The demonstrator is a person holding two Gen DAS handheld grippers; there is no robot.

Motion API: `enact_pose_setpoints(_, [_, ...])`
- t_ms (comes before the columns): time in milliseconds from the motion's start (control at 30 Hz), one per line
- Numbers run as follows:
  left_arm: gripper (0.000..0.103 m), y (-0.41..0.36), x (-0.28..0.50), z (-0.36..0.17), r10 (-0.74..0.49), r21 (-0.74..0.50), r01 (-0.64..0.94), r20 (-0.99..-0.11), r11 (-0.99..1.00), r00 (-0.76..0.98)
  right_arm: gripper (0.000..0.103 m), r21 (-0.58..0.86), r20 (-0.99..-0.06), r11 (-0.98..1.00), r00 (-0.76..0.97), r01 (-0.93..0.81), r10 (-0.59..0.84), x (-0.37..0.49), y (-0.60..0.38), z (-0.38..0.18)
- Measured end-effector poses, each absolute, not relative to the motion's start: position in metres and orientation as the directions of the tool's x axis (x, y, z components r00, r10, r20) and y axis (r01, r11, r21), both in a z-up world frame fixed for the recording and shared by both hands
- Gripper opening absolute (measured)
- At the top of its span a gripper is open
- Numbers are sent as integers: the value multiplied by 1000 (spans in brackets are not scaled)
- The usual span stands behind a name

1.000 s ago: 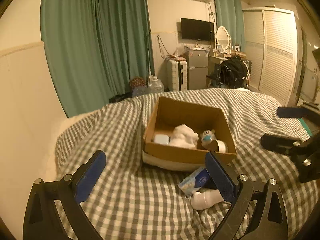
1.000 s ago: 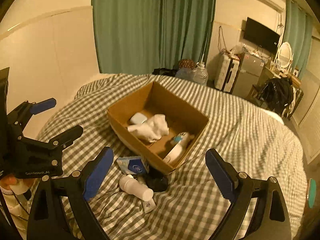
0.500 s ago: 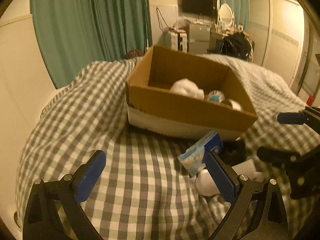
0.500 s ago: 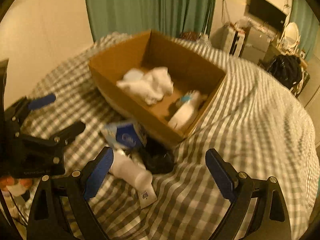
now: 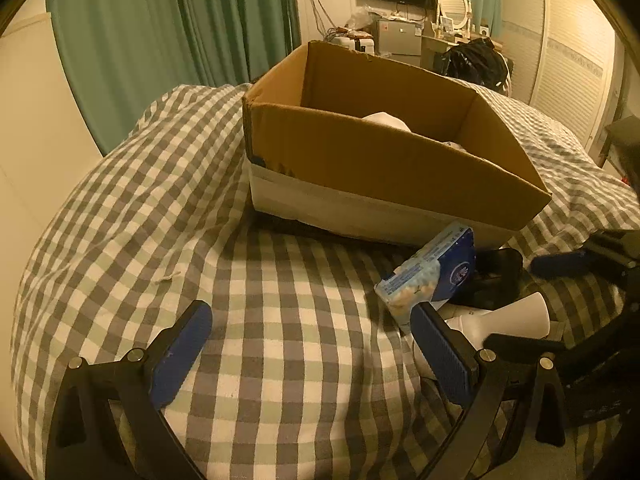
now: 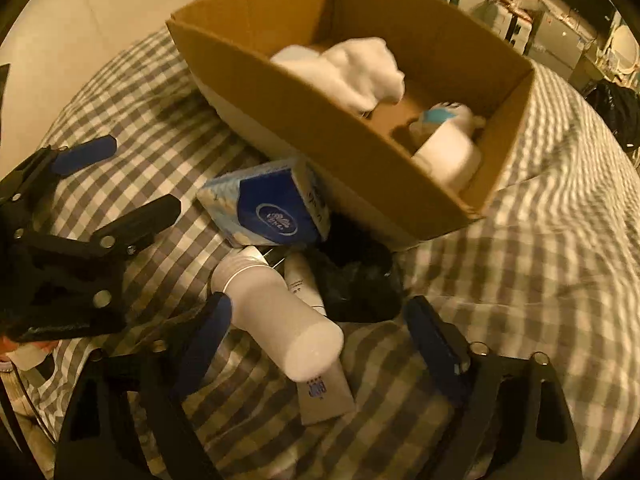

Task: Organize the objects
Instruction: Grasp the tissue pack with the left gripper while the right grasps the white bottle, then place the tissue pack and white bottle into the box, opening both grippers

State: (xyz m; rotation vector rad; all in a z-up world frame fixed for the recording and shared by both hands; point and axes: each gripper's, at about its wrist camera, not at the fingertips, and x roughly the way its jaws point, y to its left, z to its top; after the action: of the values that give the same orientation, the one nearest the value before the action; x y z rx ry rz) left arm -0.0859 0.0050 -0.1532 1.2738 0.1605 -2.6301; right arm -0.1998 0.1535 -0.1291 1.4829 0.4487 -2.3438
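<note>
An open cardboard box (image 5: 380, 168) (image 6: 320, 112) sits on the checked bed cover and holds a white cloth (image 6: 360, 68) and a white bottle with a blue label (image 6: 448, 152). In front of it lie a blue tissue pack (image 6: 272, 204) (image 5: 432, 276), a white bottle on its side (image 6: 280, 316) (image 5: 508, 320), a tube (image 6: 320, 392) and a black object (image 6: 360, 284). My right gripper (image 6: 318, 302) straddles the lying bottle; its jaws are closing, and the right pad is still apart from it. My left gripper (image 5: 308, 312) (image 6: 132, 178) stands open over bare cover, left of the pile.
Green curtains (image 5: 180, 28) hang behind the bed. A cream wall (image 5: 36, 120) runs close along the bed's left edge. A wardrobe (image 5: 568, 60), a small fridge (image 5: 398, 38) and a black bag (image 5: 476, 56) stand at the far side of the room.
Both grippers have sunk toward the bed and tipped downward, so the box and the pile look much closer. The right jaws have narrowed a little around the lying white bottle.
</note>
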Motion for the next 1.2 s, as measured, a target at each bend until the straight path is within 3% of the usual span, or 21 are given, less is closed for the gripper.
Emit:
enact_pose_setpoints(133, [102, 4, -84, -151, -141, -7, 236, -784, -972, -605, 81, -96, -915, -880, -389, 466, -106, -197, 145, -135])
enact_pose_setpoints(200, [102, 7, -81, -150, -140, 1, 225, -788, -974, -600, 69, -82, -916, -873, -381, 480, -124, -193, 144, -134])
enact_pose_setpoints(233, [102, 7, -80, -150, -139, 4, 221, -789, -975, -598, 55, -44, -921, -868, -357, 495, -157, -191, 144, -134])
enact_pose_setpoints(433, [102, 4, -68, -146, -130, 7, 200, -784, -980, -607, 39, -23, -927, -836, -325, 549, -188, -172, 134, -132])
enact_pose_setpoints(700, [102, 0, -69, -147, -117, -13, 207, -789, -978, -603, 33, -37, -927, -828, -329, 559, -181, -170, 126, -134])
enact_pose_setpoints(1000, [102, 18, -81, -138, -72, -31, 155, -788, -987, -612, 33, -72, -858, -856, -470, 513, -209, -151, 154, -69])
enact_pose_setpoints(1200, [101, 45, -112, -142, -7, -33, 55, -796, -998, -605, 32, -141, -824, -888, -549, 437, -139, -153, 188, -53])
